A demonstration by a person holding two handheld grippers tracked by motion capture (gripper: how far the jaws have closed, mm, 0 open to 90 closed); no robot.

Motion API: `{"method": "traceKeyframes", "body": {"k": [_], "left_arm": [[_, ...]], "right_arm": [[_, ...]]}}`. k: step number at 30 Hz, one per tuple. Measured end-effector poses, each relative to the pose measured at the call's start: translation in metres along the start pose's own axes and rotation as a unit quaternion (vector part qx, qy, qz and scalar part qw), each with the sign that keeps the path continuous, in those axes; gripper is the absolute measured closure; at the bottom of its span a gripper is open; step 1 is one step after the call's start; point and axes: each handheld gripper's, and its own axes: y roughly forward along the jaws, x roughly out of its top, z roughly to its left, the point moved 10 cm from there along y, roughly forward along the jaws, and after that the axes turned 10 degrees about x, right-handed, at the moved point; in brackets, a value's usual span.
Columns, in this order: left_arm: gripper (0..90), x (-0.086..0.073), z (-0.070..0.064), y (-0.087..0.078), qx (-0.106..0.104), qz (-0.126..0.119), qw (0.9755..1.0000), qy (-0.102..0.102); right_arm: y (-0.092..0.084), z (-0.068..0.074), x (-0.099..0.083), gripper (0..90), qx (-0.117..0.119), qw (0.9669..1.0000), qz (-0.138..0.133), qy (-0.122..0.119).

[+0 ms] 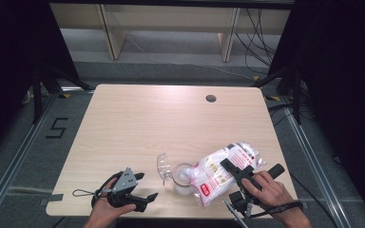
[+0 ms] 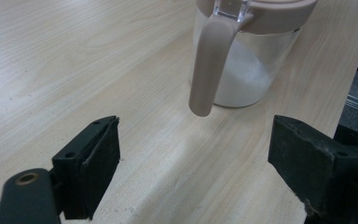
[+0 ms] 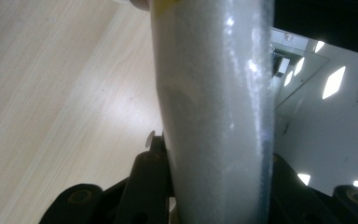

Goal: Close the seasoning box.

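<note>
High view: the right gripper [image 1: 231, 174] clamps a white bag [image 1: 221, 171] with red print, tipped over the clear jar [image 1: 183, 179] near the table's [image 1: 138, 123] front edge; white grains sit inside. Left gripper [image 1: 147, 185] rests wide open, empty, front-left.

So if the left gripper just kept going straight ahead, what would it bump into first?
Probably the clear jar of white powder, likely its beige handle first; bare table lies between, though depth is hard to judge.

Light wood-grain table [image 1: 138, 123] with a round cable grommet [image 1: 211, 98] near its far edge, grey floor [image 1: 24, 156] marked with a black "5" [image 1: 57, 128], wooden bench legs [image 1: 111, 33] behind, cables [image 1: 256, 42] trailing at the right
</note>
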Motion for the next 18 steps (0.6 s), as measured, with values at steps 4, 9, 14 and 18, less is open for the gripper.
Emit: {"method": "traceKeyframes", "body": {"k": [4,9,14,18], "left_arm": [[16.3,-0.0004,-0.0008,0.0002,0.0,0.001,1.0,-0.004],[16.3,-0.0014,0.0009,-0.0002,0.002,0.006,1.0,0.002],[16.3,-0.002,0.0032,-0.001,0.005,0.009,0.9999,0.013],[16.3,-0.0013,0.0021,-0.0007,0.004,0.006,0.9999,0.008]], "right_arm": [[-0.0008,-0.0015,-0.0004,75.9,-0.005,0.9999,-0.009,0.001],[-0.0015,-0.0012,-0.0013,76.0,-0.007,0.9997,-0.017,0.016],[-0.0011,0.0,-0.0012,76.2,-0.007,0.9993,-0.026,0.025],[-0.0007,0.0011,-0.0018,76.3,-0.005,0.9989,-0.03,0.037]]}}
